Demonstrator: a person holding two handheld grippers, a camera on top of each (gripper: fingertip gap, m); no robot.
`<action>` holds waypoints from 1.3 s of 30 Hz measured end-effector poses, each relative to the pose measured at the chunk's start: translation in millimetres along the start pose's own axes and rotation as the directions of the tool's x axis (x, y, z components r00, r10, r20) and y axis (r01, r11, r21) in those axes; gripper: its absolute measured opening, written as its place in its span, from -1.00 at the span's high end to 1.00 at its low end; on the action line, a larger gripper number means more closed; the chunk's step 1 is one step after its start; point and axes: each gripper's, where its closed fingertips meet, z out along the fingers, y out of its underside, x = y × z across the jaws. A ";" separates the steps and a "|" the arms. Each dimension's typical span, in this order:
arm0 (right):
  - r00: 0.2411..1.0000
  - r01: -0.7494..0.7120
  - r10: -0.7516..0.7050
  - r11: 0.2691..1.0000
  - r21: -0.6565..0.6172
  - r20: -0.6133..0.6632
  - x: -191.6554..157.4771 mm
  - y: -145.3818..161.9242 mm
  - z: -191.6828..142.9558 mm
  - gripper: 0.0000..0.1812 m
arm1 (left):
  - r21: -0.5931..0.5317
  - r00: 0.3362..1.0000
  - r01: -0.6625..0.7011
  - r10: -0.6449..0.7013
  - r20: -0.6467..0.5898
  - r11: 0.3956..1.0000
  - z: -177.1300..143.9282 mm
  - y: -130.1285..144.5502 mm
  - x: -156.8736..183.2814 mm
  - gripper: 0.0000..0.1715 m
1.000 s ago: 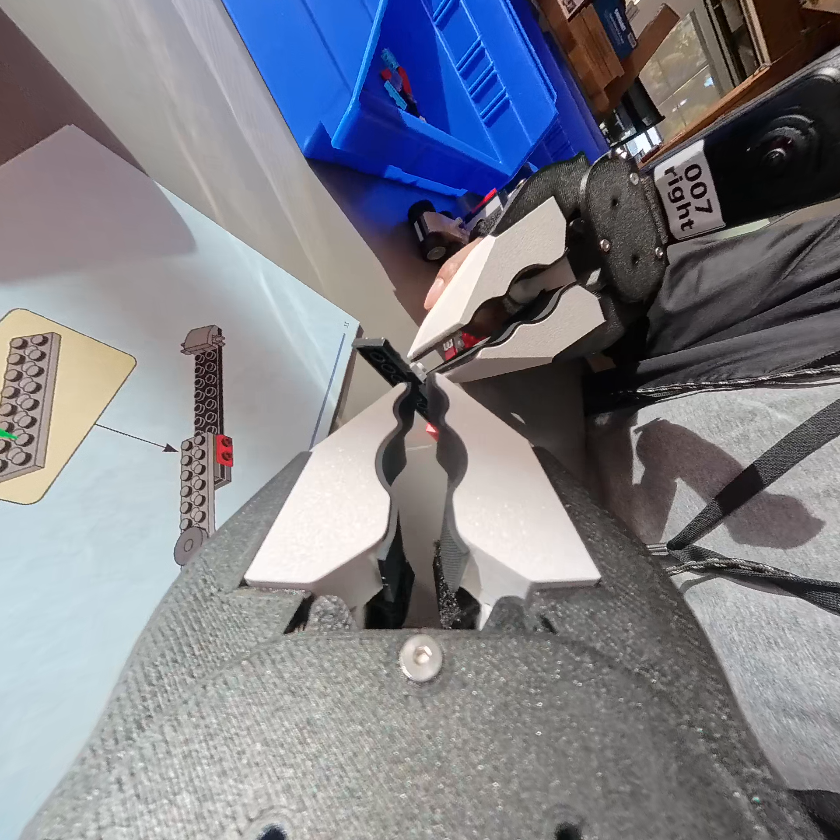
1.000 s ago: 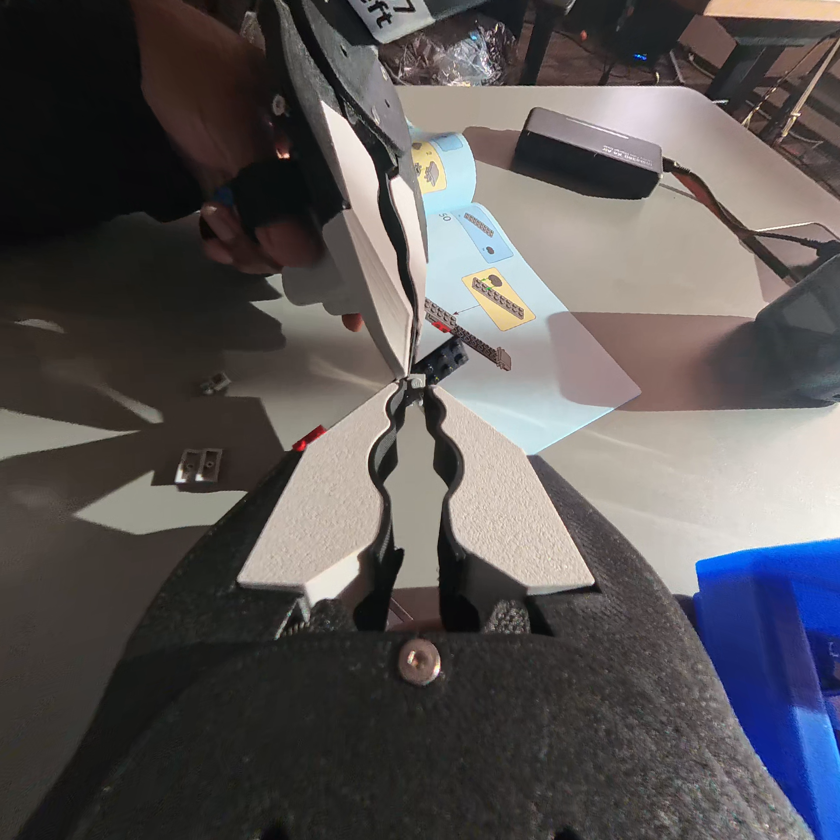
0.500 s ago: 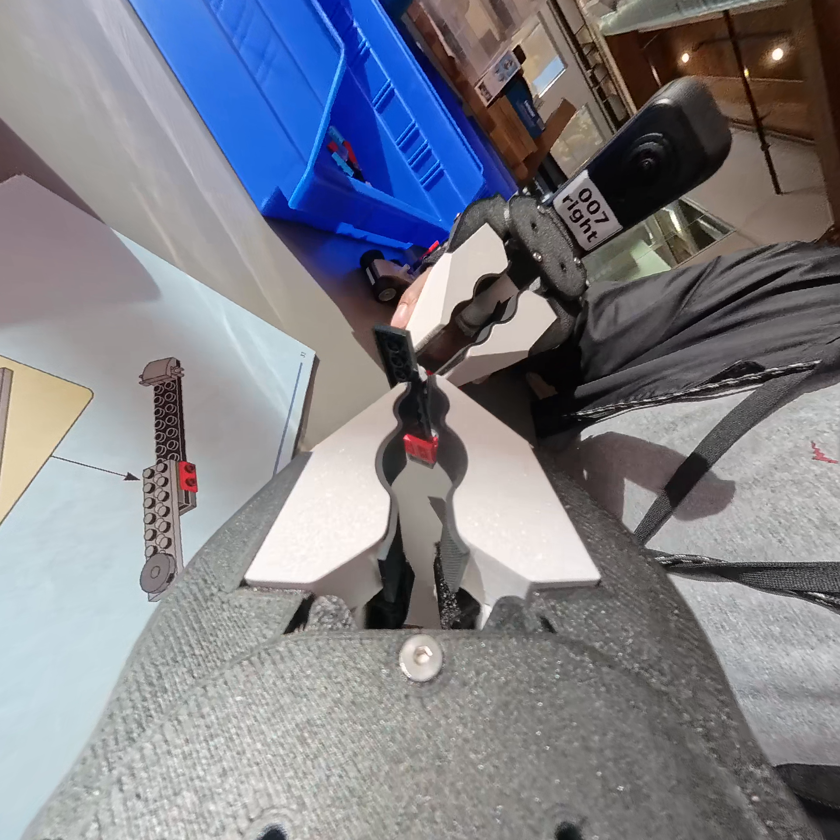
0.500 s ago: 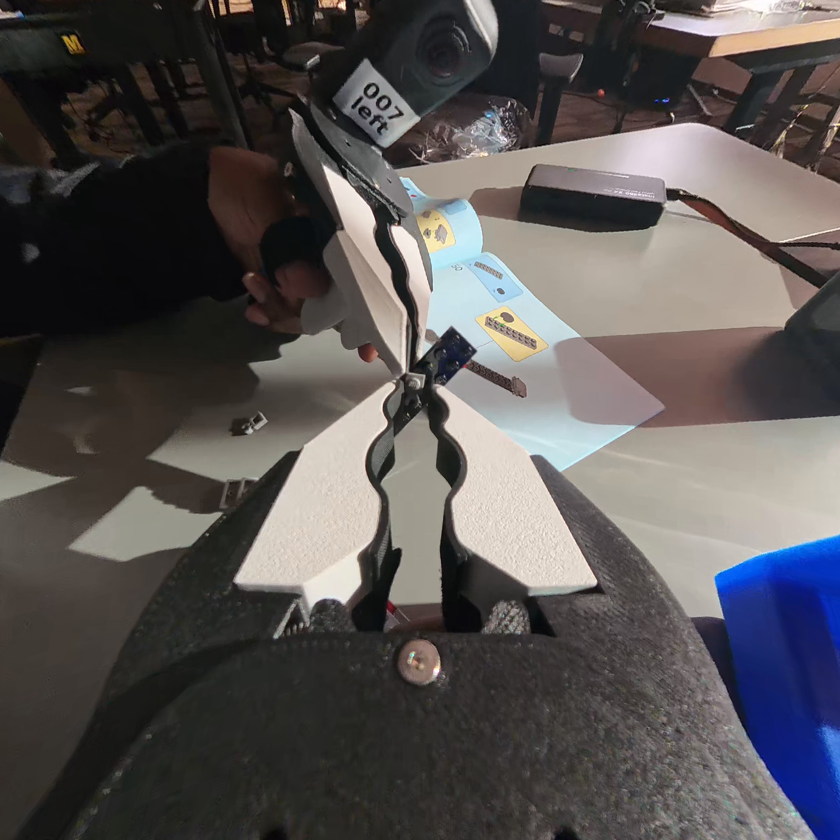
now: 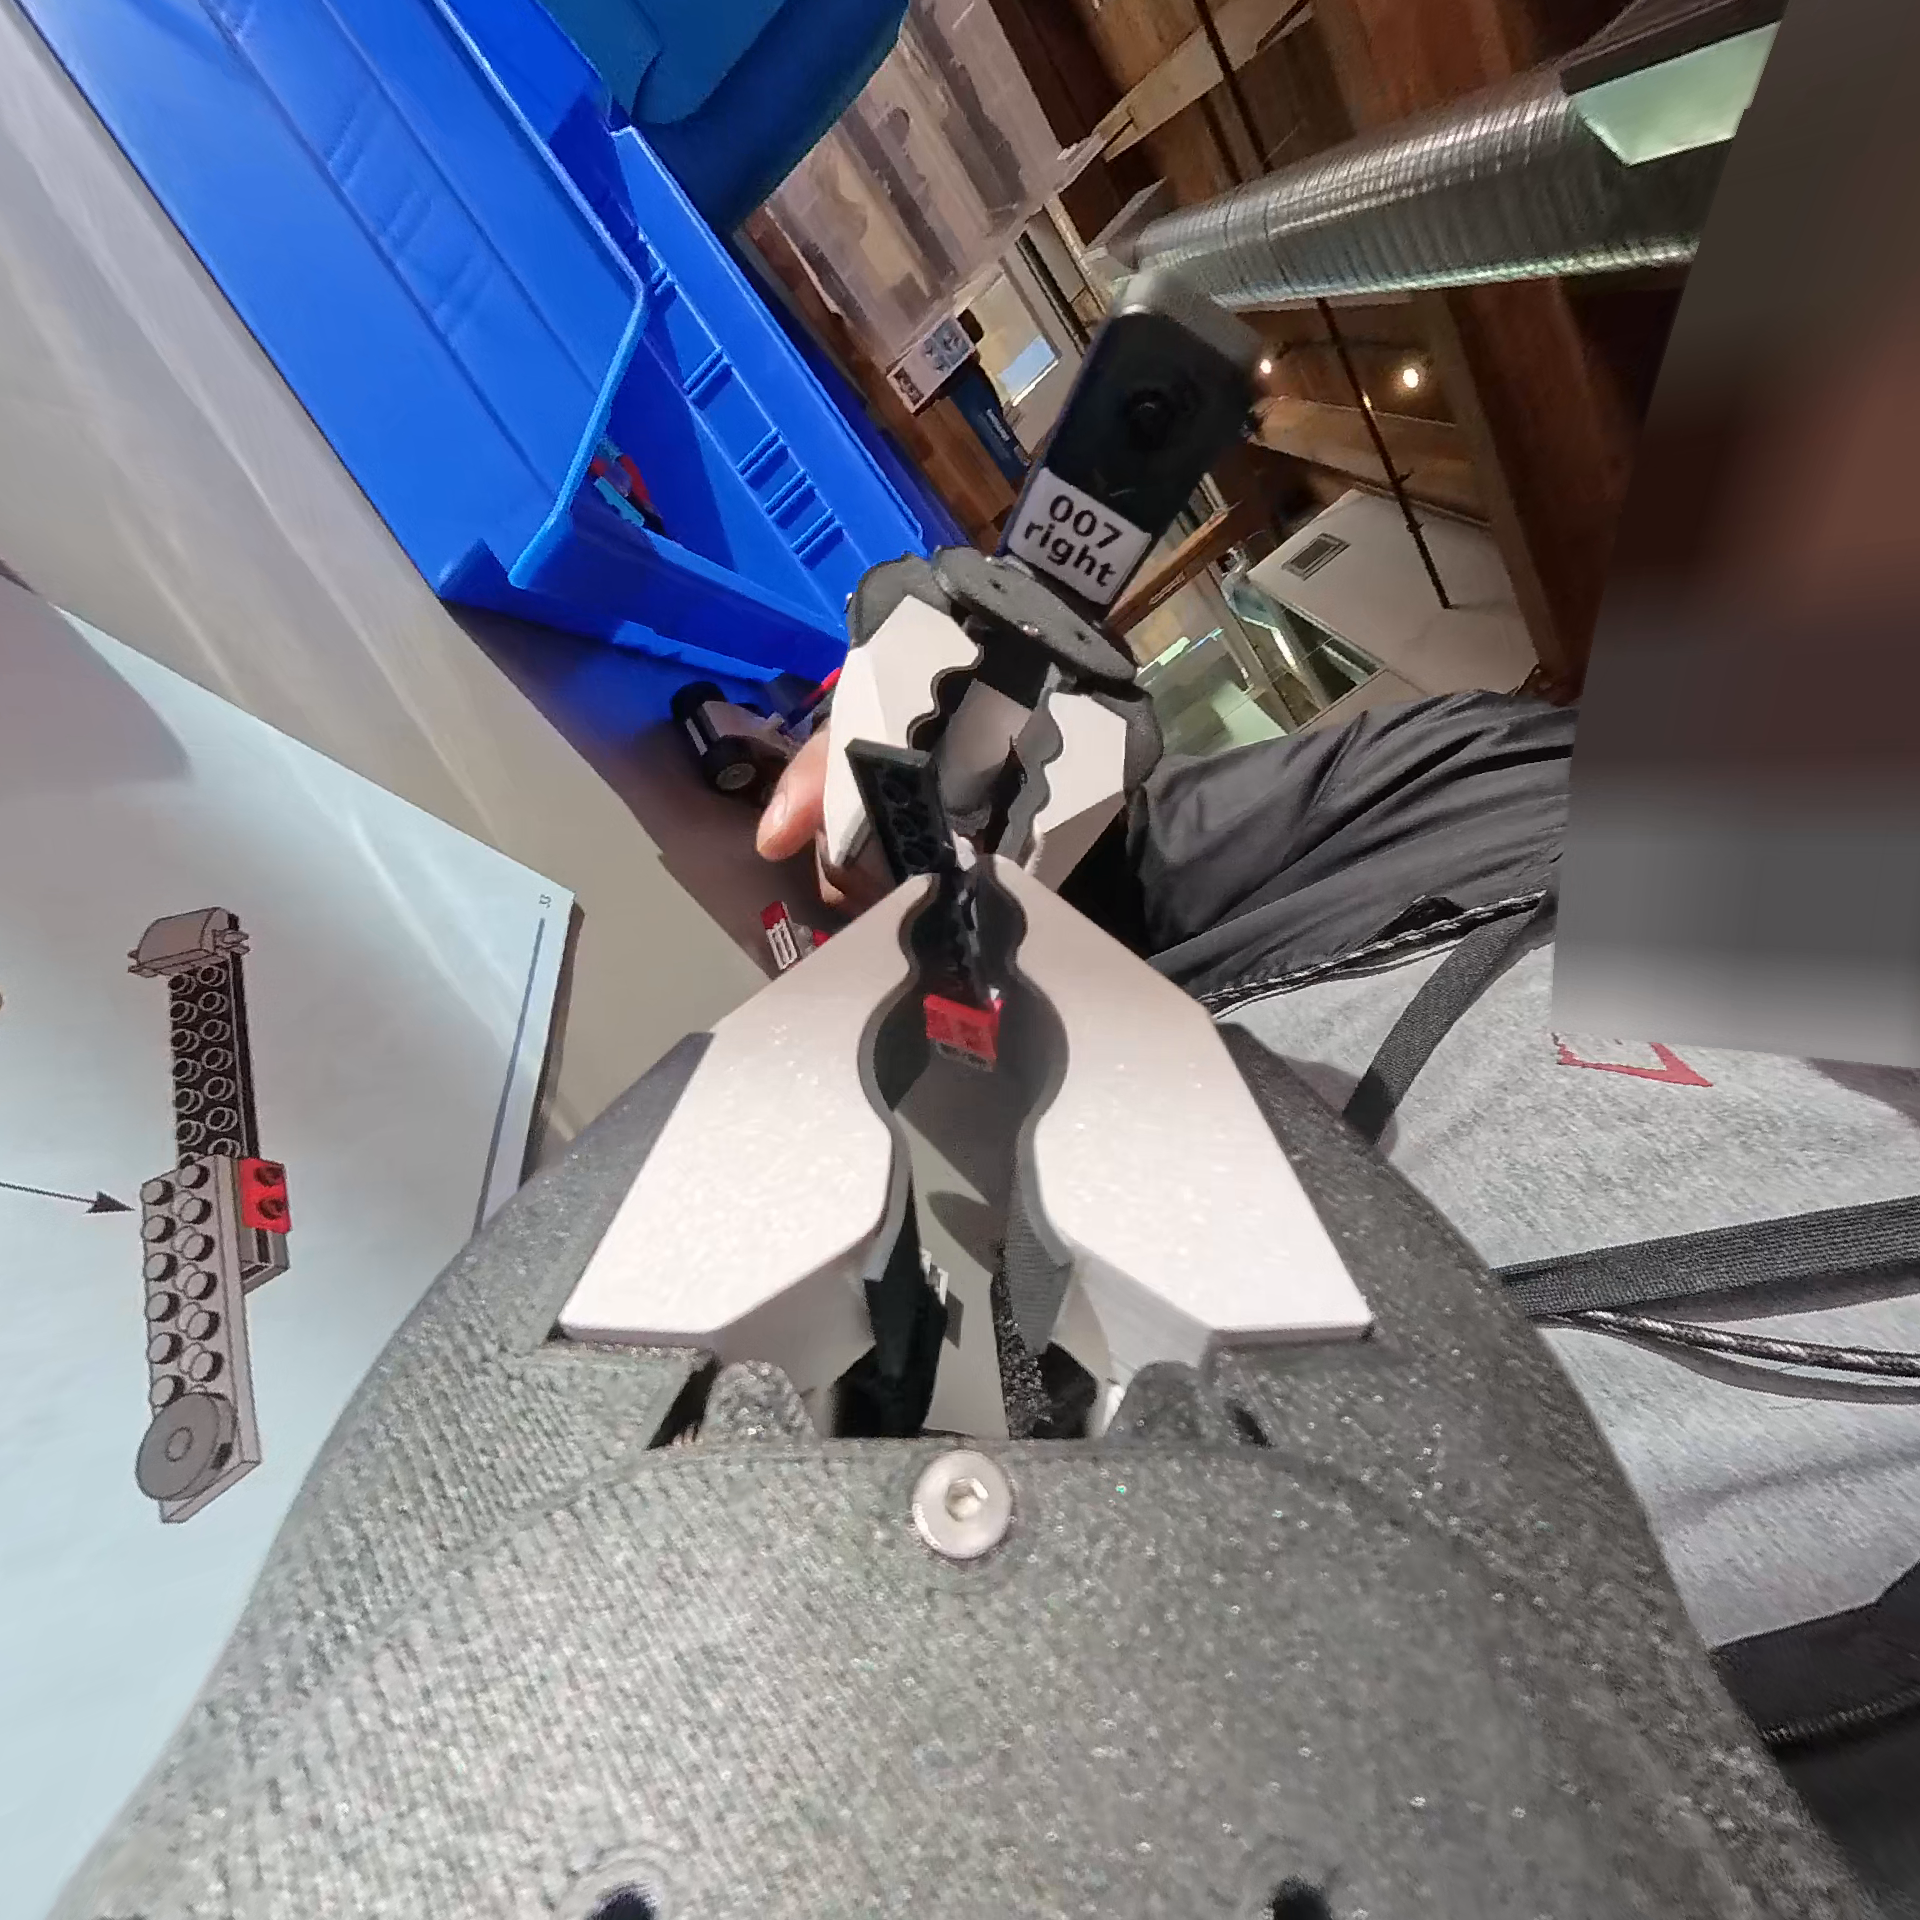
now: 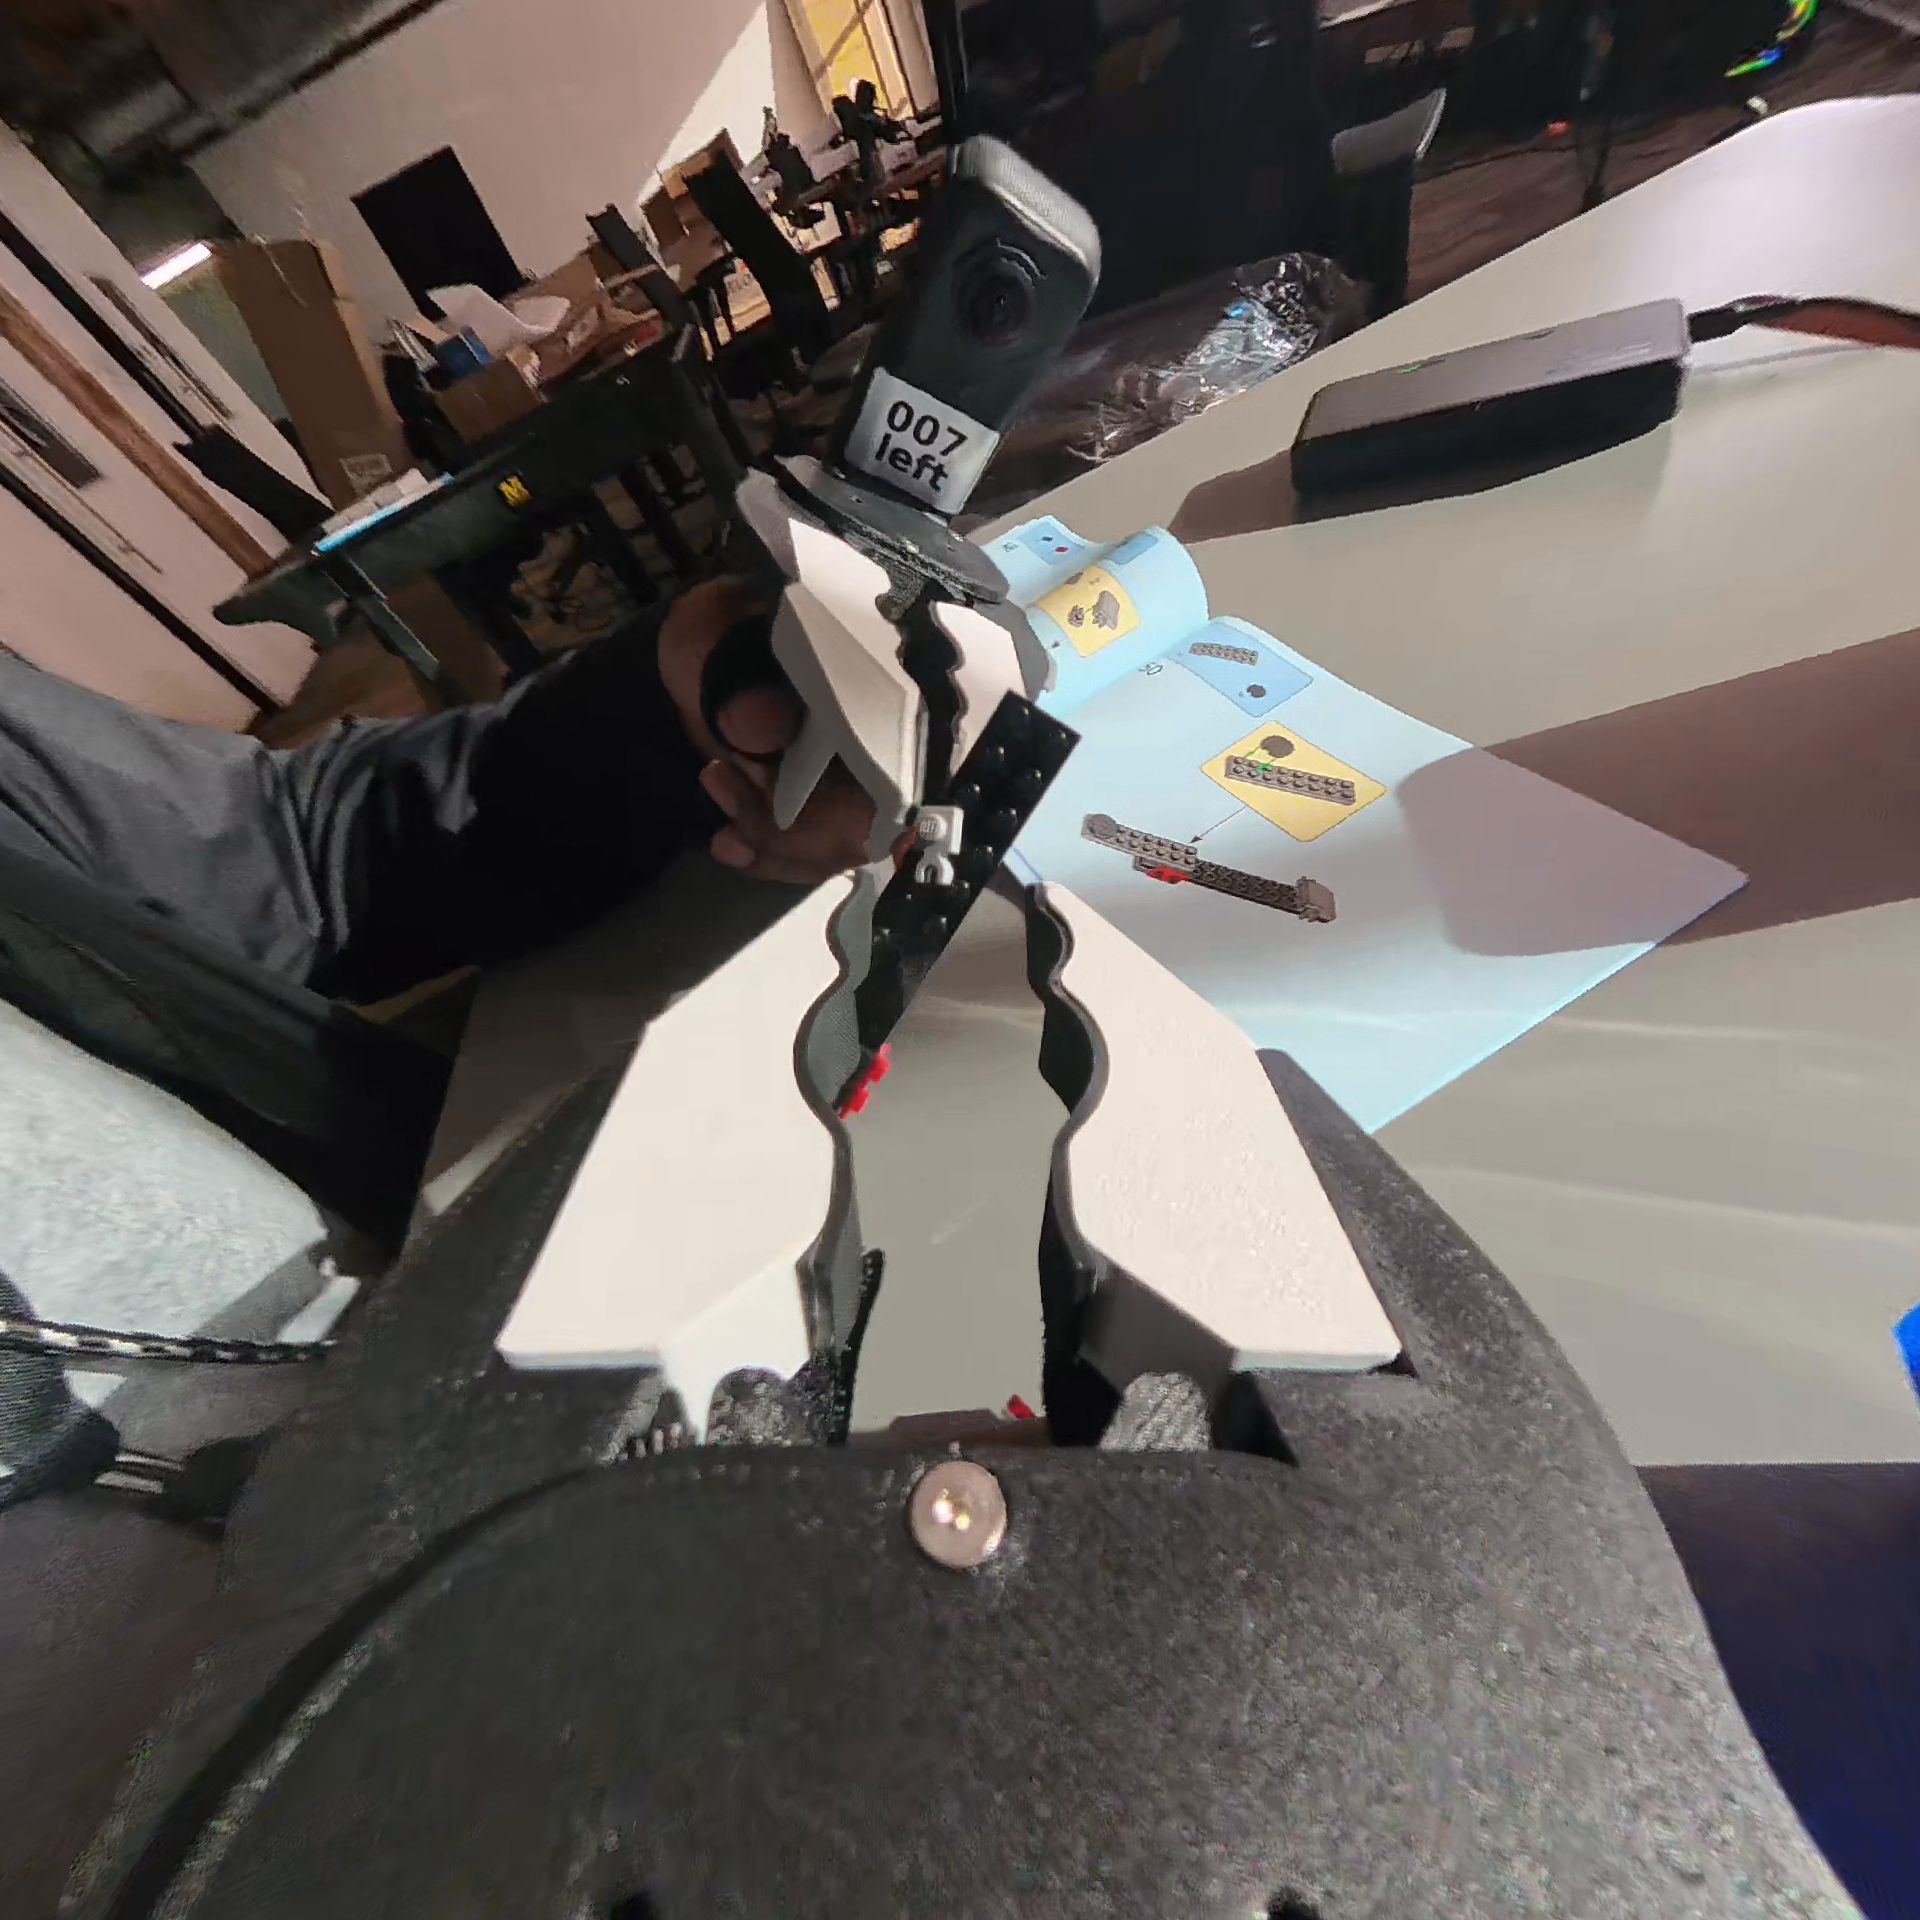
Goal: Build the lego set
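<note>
A long black studded plate (image 5: 902,810) with a small red brick (image 5: 962,1027) at its near end sits pinched in the left hand-held gripper (image 5: 961,888), raised above the worktop (image 6: 1558,1195). The right hand-held gripper (image 6: 940,894) faces it tip to tip – fingers parted around the plate, not clamping. Each carries a white label; an instruction booklet (image 6: 1299,883) lies beyond.

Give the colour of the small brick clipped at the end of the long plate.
Red, best seen in the left wrist view.
</note>
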 end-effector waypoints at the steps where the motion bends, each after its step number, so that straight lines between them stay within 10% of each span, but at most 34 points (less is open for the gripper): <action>1: 0.999 -0.026 0.026 1.000 0.001 0.023 -2.1 0.0 0.0 0.66 | 0.009 1.000 0.003 -0.003 -0.014 1.000 -0.2 -1.3 2.1 0.94; 8: 0.961 -0.221 0.215 0.975 0.015 0.174 -14.4 -5.7 -2.1 0.74 | 0.036 0.998 0.020 -0.017 -0.060 0.999 -1.2 -5.6 9.2 0.94; 39: 0.979 -0.155 0.147 0.987 -0.046 -0.139 16.0 8.9 -2.7 0.81 | 0.068 0.991 0.109 -0.114 0.075 0.992 6.5 -4.0 -18.1 0.89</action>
